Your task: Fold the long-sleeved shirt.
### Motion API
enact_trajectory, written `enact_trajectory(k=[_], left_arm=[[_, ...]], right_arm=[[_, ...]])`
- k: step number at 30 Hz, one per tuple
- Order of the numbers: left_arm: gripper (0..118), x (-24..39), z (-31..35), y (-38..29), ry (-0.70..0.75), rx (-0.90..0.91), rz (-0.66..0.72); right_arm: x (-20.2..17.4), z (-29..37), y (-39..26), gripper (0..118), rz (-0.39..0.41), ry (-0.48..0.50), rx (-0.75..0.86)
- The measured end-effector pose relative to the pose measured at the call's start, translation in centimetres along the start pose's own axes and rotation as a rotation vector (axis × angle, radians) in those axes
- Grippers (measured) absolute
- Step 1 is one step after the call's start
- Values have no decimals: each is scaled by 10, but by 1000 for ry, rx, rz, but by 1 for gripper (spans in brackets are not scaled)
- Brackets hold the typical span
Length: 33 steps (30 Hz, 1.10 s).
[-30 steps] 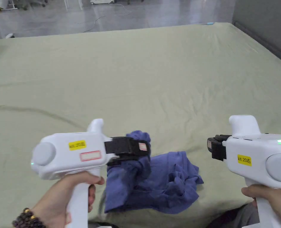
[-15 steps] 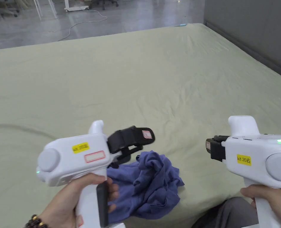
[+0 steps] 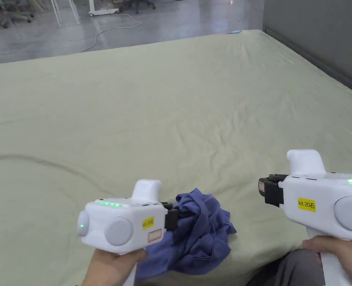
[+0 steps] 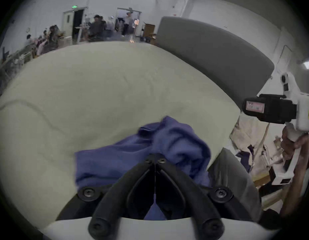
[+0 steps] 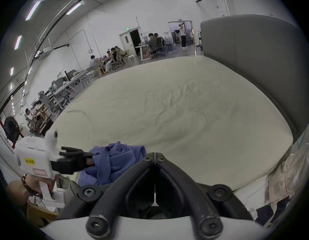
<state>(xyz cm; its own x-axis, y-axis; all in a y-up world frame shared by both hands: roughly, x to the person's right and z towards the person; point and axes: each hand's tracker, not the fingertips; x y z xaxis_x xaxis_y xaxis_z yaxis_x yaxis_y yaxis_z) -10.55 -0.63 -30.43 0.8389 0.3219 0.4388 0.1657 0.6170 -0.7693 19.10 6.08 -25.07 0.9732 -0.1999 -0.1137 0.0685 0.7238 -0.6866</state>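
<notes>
Nearest the person, a crumpled blue-purple long-sleeved shirt point(image 3: 197, 231) lies bunched in a heap at the near edge of the bed, on the pale green bedsheet point(image 3: 171, 111). The left claw point(image 3: 177, 218), black jaws on a white pistol-grip body, is pushed against the left side of that heap; in the left gripper view its jaws point(image 4: 155, 157) meet tip to tip with the cloth point(image 4: 150, 150) just beyond them, and whether any fabric is caught between them I cannot tell. In the right gripper view the same claw point(image 5: 90, 159) reaches into the folds of the shirt point(image 5: 115, 159). The left hand point(image 3: 112, 268) holds its grip from below.

Off to the right, well apart from the shirt, the right claw point(image 3: 262, 186) hangs above the sheet with its jaws point(image 5: 155, 155) pressed together on nothing. The sheet beyond is wrinkled. Along the far right side stands a grey padded headboard point(image 3: 320, 37), and past the bed's far edge is a glossy grey floor point(image 3: 153, 18).
</notes>
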Motion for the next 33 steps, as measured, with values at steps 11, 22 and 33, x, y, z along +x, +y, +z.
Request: enact_trajectory(k=[11,22,33], left_arm=[[0,75,-107,5,-43,-193,57],[0,25,22,30,-174,45,174],[1,-89,82,-27,-71,106,449]], right_arm=[[19,3,-7,0,-32,-43,-10],[7,-17,5,0,-91,196,-34],[-33,-125,-29,0,-205,465,-415]])
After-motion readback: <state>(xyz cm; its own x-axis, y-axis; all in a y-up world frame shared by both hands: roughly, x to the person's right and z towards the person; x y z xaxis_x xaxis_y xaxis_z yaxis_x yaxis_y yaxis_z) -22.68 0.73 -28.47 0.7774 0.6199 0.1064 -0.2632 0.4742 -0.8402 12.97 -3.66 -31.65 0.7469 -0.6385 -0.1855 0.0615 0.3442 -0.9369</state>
